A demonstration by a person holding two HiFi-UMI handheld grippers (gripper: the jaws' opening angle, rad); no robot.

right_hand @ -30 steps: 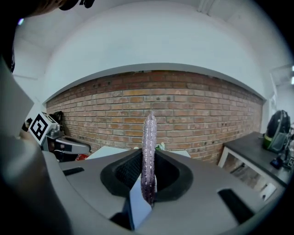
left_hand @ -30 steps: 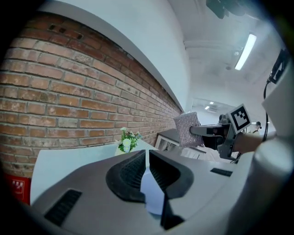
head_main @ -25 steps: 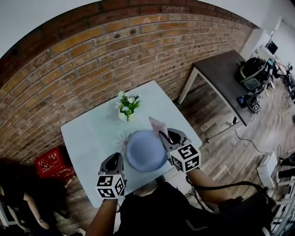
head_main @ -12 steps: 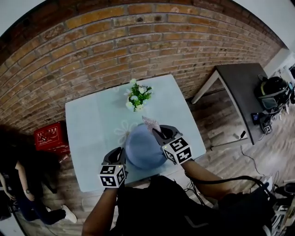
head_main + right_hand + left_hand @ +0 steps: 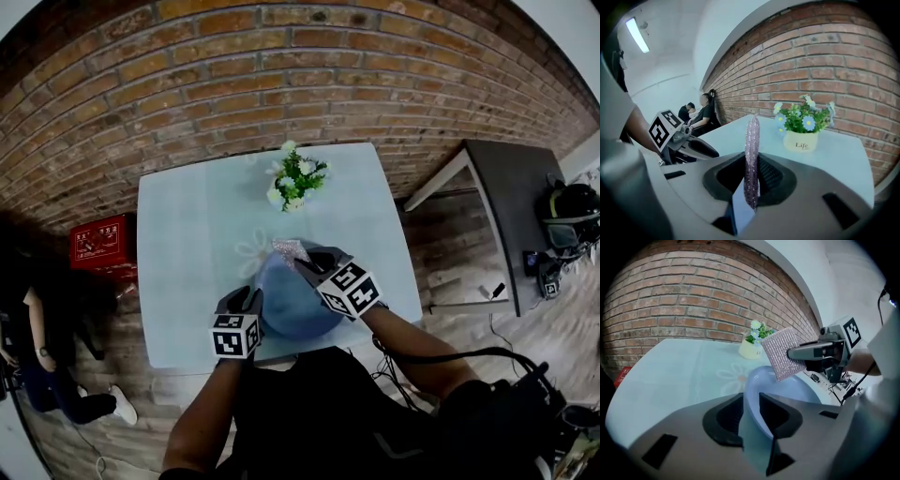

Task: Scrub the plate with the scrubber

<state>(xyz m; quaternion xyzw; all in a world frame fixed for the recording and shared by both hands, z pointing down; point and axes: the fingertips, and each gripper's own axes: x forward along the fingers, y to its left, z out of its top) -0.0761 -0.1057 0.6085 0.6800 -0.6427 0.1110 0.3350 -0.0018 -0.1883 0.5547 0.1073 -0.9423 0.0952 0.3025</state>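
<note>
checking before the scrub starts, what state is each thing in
left gripper, jaws just opened wider, pads on the plate rim
right gripper, shut on the scrubber
plate, rim in the left gripper
scrubber, clamped, at the plate's far rim, contact unclear
flower pot, upright on the table

Red-brown brick wall point(image 5: 281, 56) runs along far side. Pale blue-white square table point(image 5: 178, 281) set against it, small white pot of blue and white flowers point(image 5: 298, 187) near its wall edge. Red plastic crate point(image 5: 98, 242) low beside table's left edge. Wooden plank floor point(image 5: 450, 262). Dark grey tabletop on white legs point(image 5: 516, 187) at right, carrying rounded black object point(image 5: 572, 211), possibly helmet. White ceiling with lit tube lamp point(image 5: 636, 35). Seated people point(image 5: 701, 112) by wall.
</note>
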